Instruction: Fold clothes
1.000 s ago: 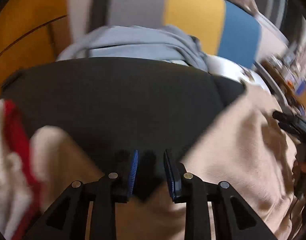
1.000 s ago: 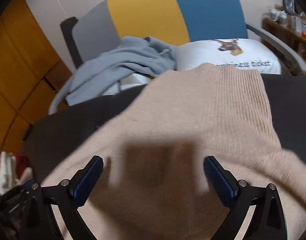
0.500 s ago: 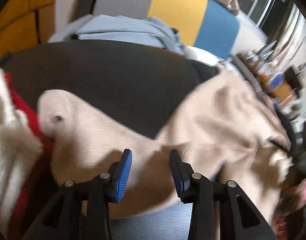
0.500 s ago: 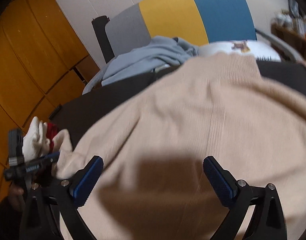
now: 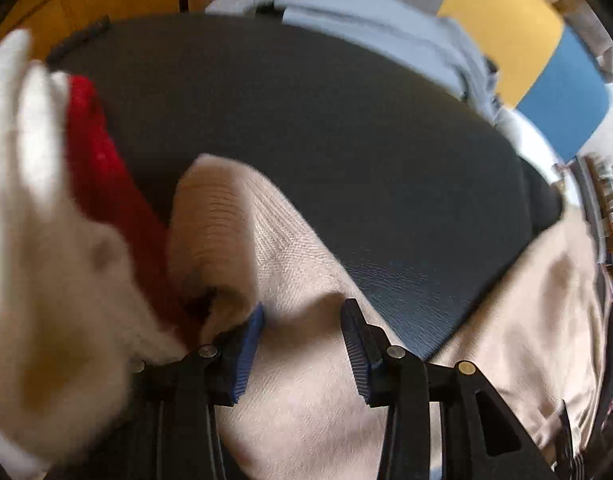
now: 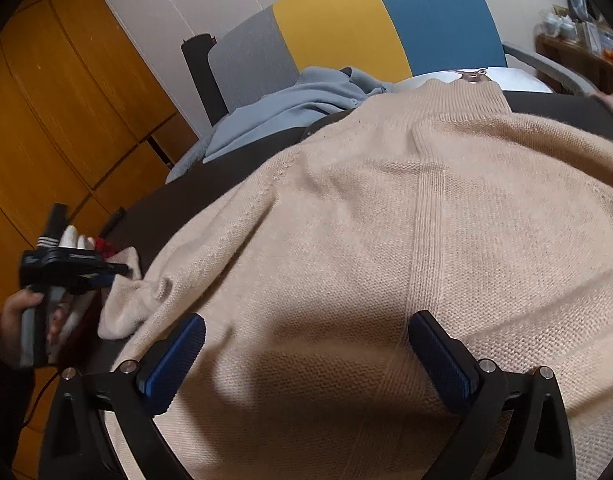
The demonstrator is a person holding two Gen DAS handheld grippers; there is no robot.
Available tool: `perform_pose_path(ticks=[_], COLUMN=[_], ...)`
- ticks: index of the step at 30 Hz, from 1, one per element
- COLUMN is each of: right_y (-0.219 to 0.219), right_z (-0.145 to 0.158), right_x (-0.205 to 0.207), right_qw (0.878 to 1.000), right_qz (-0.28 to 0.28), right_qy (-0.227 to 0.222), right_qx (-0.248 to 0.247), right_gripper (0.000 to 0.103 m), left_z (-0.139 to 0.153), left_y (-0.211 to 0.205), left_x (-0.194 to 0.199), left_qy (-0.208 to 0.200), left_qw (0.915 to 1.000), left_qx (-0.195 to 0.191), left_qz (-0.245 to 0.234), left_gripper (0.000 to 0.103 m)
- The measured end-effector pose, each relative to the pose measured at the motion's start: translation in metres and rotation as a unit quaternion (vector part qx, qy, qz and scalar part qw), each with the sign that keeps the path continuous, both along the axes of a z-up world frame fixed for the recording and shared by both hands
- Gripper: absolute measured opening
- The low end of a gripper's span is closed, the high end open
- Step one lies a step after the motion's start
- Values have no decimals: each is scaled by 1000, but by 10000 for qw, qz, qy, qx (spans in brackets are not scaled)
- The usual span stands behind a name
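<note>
Beige sweater (image 6: 386, 240) beneath wide-spread right fingers (image 6: 174, 356), sleeve between parted left fingers (image 5: 248, 344)

right gripper (image 6: 306, 354): jaws wide apart above the beige sweater (image 6: 406, 240) | sweater: spread over the dark table (image 6: 178, 204), sleeve at its left edge | left gripper (image 6: 72, 266): at that sleeve | blue garment (image 6: 290, 108): beyond the table's far edge, on a chair (image 6: 370, 20)

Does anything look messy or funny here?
Yes. The beige sweater lies mostly flat on the dark table, but its sleeve is bunched at the left edge against a red and white garment. A blue-grey top sits crumpled on the chair behind.
</note>
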State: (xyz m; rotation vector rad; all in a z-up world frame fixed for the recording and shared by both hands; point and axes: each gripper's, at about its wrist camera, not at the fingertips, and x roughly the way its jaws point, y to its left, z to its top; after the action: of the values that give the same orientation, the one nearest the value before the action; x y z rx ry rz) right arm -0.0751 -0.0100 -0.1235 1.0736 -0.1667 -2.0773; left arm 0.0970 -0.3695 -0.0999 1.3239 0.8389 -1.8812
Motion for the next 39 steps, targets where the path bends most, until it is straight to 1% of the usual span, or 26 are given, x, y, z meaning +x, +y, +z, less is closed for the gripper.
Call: perform_pose_path(ticks=[1, 3, 5, 10, 14, 17, 19, 20, 21, 22, 23, 24, 26, 27, 29, 30, 32, 33, 34, 35, 37, 38, 39], right_y=[2, 8, 12, 14, 13, 15, 18, 20, 21, 22, 22, 23, 24, 24, 24, 24, 24, 24, 24, 24, 24, 24, 24], right_z=[0, 0, 0, 0, 0, 0, 0, 1, 1, 0, 0, 0, 0, 0, 0, 0, 0, -1, -1, -1, -1, -1, -1], right_x=[-2, -4, -6, -4, -3, -2, -4, -5, -6, -6, -6, -6, -7, -7, -7, -7, -7, -8, -7, -7, -7, -7, -7], right_qw=[10000, 9996, 9991, 9984, 9980, 9973, 9968, 9965, 9963, 9961, 9959, 9958, 9956, 9956, 9957, 9957, 9956, 9956, 9956, 9955, 9955, 9955, 9955], right_qz=[-1, -2, 2, -11, -21, -30, -14, -3, 1, 2, 3, 4, 8, 13, 20, 21, 23, 24, 24, 23, 21, 19, 15], right_qy=[-35, -100, -145, -171, -185, -200, -218, -229, -236, -241, -246, -251, -257, -256, -251, -252, -255, -255, -255, -255, -255, -254, -253], right_qx=[-89, -277, -403, -541, -612, -710, -771, -803, -827, -846, -866, -885, -905, -900, -889, -895, -906, -904, -906, -909, -916, -917, -916], right_gripper=[103, 103, 103, 103, 103, 103, 103, 103, 103, 103, 103, 103, 103, 103, 103, 103, 103, 103, 103, 103, 103, 103, 103], left_z=[0, -3, -4, -7, -9, -12, -11, -10, -9, -6, -2, 3, 10, 12, 7, 5, 1, -1, -6, -10, -16, -18, -20], left_y=[0, 2, 2, -3, -6, -7, -5, -4, -5, -6, -8, -9, -9, -9, -10, -9, -8, -7, -5, -3, 6, 12, 16], left_x=[-4, -13, -19, -31, -36, -33, -32, -31, -29, -26, -23, -20, -19, -19, -21, -23, -28, -30, -34, -38, -48, -54, -58], left_qy=[-61, -290, -484, -969, -1255, -1238, -1203, -1161, -1036, -744, -401, -149, -60, -19, -42, -106, -230, -289, -381, -489, -703, -808, -907], left_qw=[10000, 9995, 9987, 9952, 9916, 9914, 9916, 9918, 9922, 9925, 9909, 9899, 9917, 9924, 9909, 9911, 9933, 9942, 9939, 9936, 9924, 9912, 9906], left_qx=[-41, -81, -83, 93, 310, 362, 388, 470, 634, 916, 1228, 1360, 1246, 1207, 1340, 1330, 1134, 1028, 1025, 991, 881, 827, 741], left_qz=[22, 55, 108, 89, 101, 225, 264, 267, 286, 323, 364, 367, 310, 252, 118, 43, -65, -116, -163, -248, -489, -648, -705], left_gripper=[44, 50, 51, 53, 53, 54, 52, 46, 33, 27, 24, 29, 38, 40, 45, 45, 46, 48, 50, 53, 64, 73, 77])
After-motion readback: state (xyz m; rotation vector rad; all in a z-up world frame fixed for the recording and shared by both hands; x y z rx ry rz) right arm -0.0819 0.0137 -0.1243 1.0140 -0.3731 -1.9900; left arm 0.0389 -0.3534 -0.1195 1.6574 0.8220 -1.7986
